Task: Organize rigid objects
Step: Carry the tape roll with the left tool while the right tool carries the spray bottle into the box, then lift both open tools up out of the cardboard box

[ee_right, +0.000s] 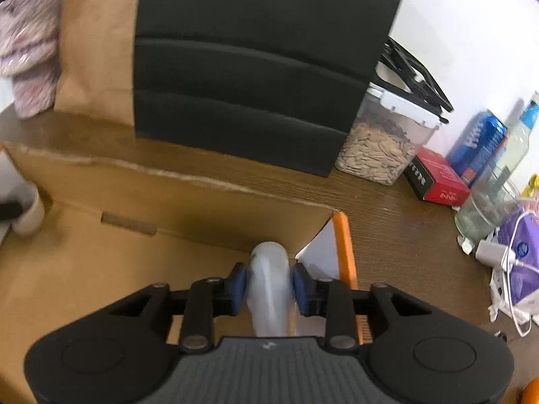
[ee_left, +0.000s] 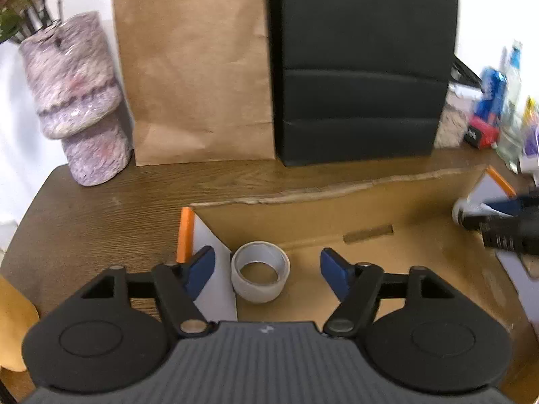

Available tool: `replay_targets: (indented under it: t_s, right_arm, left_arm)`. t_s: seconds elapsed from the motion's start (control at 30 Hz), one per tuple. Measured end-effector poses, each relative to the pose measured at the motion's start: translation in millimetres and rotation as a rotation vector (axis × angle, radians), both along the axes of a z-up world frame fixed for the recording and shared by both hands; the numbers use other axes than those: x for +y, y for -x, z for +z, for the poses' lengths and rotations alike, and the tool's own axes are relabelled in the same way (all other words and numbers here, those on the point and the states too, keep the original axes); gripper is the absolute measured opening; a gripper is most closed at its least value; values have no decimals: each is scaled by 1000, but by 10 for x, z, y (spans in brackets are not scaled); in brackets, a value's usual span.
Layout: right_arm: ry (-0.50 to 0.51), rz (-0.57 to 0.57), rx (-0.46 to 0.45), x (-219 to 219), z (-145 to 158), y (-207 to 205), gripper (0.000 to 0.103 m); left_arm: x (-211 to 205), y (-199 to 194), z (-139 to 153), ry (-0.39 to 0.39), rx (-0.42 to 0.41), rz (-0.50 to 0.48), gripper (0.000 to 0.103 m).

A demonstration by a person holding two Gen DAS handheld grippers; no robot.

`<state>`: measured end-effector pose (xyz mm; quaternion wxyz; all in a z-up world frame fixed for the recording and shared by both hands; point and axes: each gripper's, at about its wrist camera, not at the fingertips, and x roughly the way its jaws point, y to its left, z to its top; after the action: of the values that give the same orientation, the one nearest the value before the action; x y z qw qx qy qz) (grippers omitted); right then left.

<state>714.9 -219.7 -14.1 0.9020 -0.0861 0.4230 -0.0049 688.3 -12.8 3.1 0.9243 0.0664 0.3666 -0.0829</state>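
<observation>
Dark wood-grain bench (ee_left: 101,208) carries an open cardboard box (ee_left: 370,252), with a brown paper bag (ee_left: 192,67) and a black bag (ee_left: 363,67) standing behind it at 12 o'clock.

Left hand-held gripper (ee_left: 267,271): jaws spread, nothing pinched. A white tape roll (ee_left: 260,276) lies on the box floor between the pads, nearer the left pad and apart from both.

Right hand-held gripper (ee_right: 269,286): a pale, blurred plastic object (ee_right: 269,282), identity not determinable, sits between the blue pads over the box's corner at 3 o'clock. Pad contact cannot be confirmed.

Hazards, as a judgement:
- If the object is let go near the orange-edged flap (ee_right: 345,252), it may tip over the wall onto the bench.
- Withdrawing the left hand-held gripper carelessly could nudge the tape roll, which rolls easily if tipped.
</observation>
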Motion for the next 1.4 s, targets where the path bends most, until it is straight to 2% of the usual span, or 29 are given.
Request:
replay_targets:
  t_s: [0.07,0.13,0.23,0.3,0.4,0.43,0.63,0.73,0.77,0.8,0.87,1.0,1.1,1.23,1.4]
  right_arm:
    - [-48,4,-1,-37,30,-13,47]
    - [-36,-8,-1,-51,39,-13,46]
    - [-90,-18,16,-98,138,28,46]
    - [-121,-23,6,-126,305,123,49]
    - [-122,-2,-42,-91,640,383,62]
    - [-123,14,-56,-81,753,481,63]
    - [-118,68,-172,-94,1375,1203,71]
    - [-126,83,-232,-120,1564,1588,73]
    - [-134,90,-254,-130,1603,1716,78]
    - [-143,94,-292,-150,1636,1880,84]
    - [-138,97,-376,-179,1656,2177,88]
    - [-106,143,-581,-178,1529,2791,93]
    - [-120,135,-676,-198,1397,3071,94]
    - [-157,122,-695,-231,1288,3227,94]
    - [-162,107,-718,-210,1232,3313,94]
  left_arm:
    - [-8,1,-14,-1,5,-6,72]
    - [19,-7,-2,20,14,3,72]
    - [53,46,99,49,70,37,72]
    - [101,151,269,71,79,67,72]
    - [128,380,608,49,60,94,76]
    - [134,469,728,52,53,91,76]
    - [160,1156,1377,82,-65,74,81]
    - [168,1540,1578,101,-157,64,88]
    - [182,1700,1625,118,-202,60,93]
    - [187,1834,1645,130,-238,60,99]
    - [205,2086,1647,134,-305,76,103]
    - [289,2531,1527,155,-423,107,103]
    - [329,2816,1384,189,-531,137,103]
    - [357,3034,1285,195,-593,149,103]
    - [336,3137,1295,195,-602,121,103]
